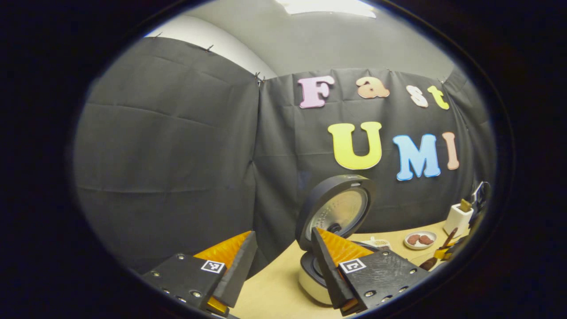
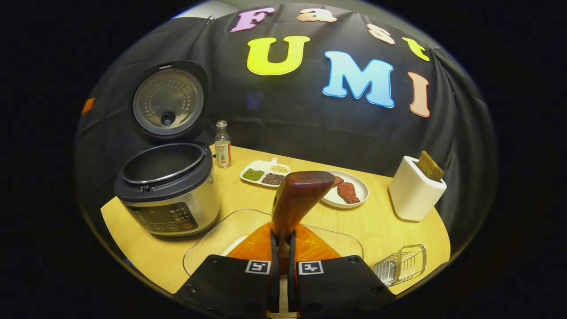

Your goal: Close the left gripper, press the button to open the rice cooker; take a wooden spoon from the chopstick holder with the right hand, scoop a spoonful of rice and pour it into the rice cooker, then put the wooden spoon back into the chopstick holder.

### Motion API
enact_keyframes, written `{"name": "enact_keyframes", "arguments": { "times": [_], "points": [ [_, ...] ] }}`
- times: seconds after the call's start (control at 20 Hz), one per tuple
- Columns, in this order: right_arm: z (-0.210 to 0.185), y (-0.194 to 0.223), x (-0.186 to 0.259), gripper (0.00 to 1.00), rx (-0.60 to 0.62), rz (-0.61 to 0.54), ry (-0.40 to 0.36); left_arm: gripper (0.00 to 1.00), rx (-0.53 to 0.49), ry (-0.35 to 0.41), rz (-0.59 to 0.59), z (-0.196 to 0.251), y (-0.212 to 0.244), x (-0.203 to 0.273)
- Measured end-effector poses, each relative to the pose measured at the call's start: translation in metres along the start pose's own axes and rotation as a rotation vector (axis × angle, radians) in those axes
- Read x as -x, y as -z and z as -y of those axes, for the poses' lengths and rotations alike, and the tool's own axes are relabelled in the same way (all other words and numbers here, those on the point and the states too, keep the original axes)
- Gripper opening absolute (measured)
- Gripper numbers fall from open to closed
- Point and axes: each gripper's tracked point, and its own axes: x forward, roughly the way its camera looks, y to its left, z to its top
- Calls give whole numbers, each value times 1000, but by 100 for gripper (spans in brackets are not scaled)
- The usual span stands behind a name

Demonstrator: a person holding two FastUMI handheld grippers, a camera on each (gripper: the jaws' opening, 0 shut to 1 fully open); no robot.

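Note:
The rice cooker (image 2: 168, 190) stands at the table's left with its lid (image 2: 168, 102) swung up and the dark inner pot showing. My right gripper (image 2: 282, 239) is shut on the handle of the wooden spoon (image 2: 299, 197), which rises over the clear glass dish of rice (image 2: 208, 241). I cannot tell whether the spoon carries rice. The white chopstick holder (image 2: 414, 192) stands at the right with a wooden piece in it. My left gripper (image 1: 283, 231) is open in the air, level with the rice cooker (image 1: 336, 212), which its right finger partly hides. The chopstick holder (image 1: 458, 217) shows far right.
Behind the dish stand a small bottle (image 2: 223, 144), a divided dish of beans (image 2: 265, 173) and a plate of meat (image 2: 350, 190). A small clear glass piece (image 2: 401, 263) lies by the front right edge. The plate of meat (image 1: 420, 239) also shows from the left gripper.

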Motion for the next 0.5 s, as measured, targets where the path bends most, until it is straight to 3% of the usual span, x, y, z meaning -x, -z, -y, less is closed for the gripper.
{"name": "enact_keyframes", "arguments": {
  "times": [0.3, 0.5],
  "points": [
    [-32, 6, 3, 9, -12, -8, -79, 77, 9, 2, -7, 3, 2, 0],
    [-39, 9, 6, 8, -141, -41, -132, 77, 6, 12, -4, 9, 1, 2]
  ]
}}
